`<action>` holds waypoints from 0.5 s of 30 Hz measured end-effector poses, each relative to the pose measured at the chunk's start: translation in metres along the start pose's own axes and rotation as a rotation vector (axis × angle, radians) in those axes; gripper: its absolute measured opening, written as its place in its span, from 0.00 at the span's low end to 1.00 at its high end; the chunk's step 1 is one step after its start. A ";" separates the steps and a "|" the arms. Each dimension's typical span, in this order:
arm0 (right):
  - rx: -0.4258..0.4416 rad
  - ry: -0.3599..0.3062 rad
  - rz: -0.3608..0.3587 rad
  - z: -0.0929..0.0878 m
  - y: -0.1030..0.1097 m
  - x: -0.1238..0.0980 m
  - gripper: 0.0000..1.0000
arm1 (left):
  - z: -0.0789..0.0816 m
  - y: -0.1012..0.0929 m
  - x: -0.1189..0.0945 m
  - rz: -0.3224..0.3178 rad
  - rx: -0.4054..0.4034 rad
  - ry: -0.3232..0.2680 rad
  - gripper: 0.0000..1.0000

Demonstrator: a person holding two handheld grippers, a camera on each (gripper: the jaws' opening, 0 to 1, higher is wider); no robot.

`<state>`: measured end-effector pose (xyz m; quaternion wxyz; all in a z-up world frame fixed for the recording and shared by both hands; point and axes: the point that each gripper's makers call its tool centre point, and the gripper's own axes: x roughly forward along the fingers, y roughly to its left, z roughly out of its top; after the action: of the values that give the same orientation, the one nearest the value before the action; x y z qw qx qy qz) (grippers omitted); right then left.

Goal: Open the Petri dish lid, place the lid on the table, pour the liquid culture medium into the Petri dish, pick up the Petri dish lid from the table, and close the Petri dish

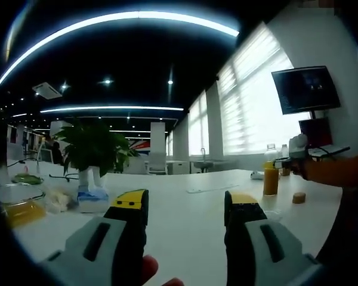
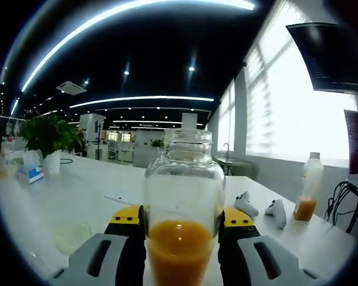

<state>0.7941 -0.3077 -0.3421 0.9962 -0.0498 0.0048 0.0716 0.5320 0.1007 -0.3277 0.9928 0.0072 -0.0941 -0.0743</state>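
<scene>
The right gripper (image 2: 182, 223) has its jaws closed on an upright glass bottle (image 2: 184, 202), neck at twelve o'clock, orange liquid low inside. The left gripper (image 1: 186, 205) hangs over the white table (image 1: 185, 226), jaws wide apart, holding nothing

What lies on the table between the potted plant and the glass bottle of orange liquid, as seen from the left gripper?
In the left gripper view, mostly bare white table separates the potted plant from the glass bottle; only a thin flat strip lies there.
</scene>
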 end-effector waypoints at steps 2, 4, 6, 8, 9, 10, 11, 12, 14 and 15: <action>-0.005 0.000 -0.005 0.000 -0.001 0.000 0.43 | 0.000 -0.002 0.000 -0.008 0.001 0.001 0.43; -0.005 0.000 -0.006 0.000 -0.001 0.000 0.43 | -0.002 -0.003 0.001 -0.014 0.002 0.003 0.43; -0.005 0.002 -0.007 0.000 0.000 0.000 0.43 | -0.002 -0.005 0.001 -0.018 -0.001 0.003 0.43; -0.004 0.003 -0.008 0.000 0.000 0.000 0.43 | -0.002 -0.006 0.001 -0.023 0.002 0.004 0.44; -0.005 0.002 -0.009 0.000 0.000 -0.001 0.43 | -0.001 -0.006 0.001 -0.025 0.002 0.005 0.44; -0.006 0.002 -0.010 0.000 0.000 -0.001 0.43 | -0.001 -0.007 0.001 -0.027 0.002 0.005 0.44; -0.006 0.003 -0.010 0.000 0.000 -0.001 0.43 | 0.000 -0.008 0.001 -0.029 0.006 0.005 0.44; -0.007 0.002 -0.010 0.000 0.000 -0.001 0.43 | -0.001 -0.008 0.001 -0.031 0.009 0.006 0.44; -0.007 0.003 -0.011 0.000 0.000 -0.002 0.43 | -0.001 -0.008 0.000 -0.032 0.011 0.009 0.44; -0.009 0.003 -0.011 0.000 0.000 -0.002 0.43 | -0.002 -0.008 0.000 -0.035 0.012 0.012 0.44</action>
<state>0.7925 -0.3079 -0.3420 0.9963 -0.0543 0.0056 0.0658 0.5309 0.0925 -0.3300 0.9918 0.0153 -0.0882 -0.0909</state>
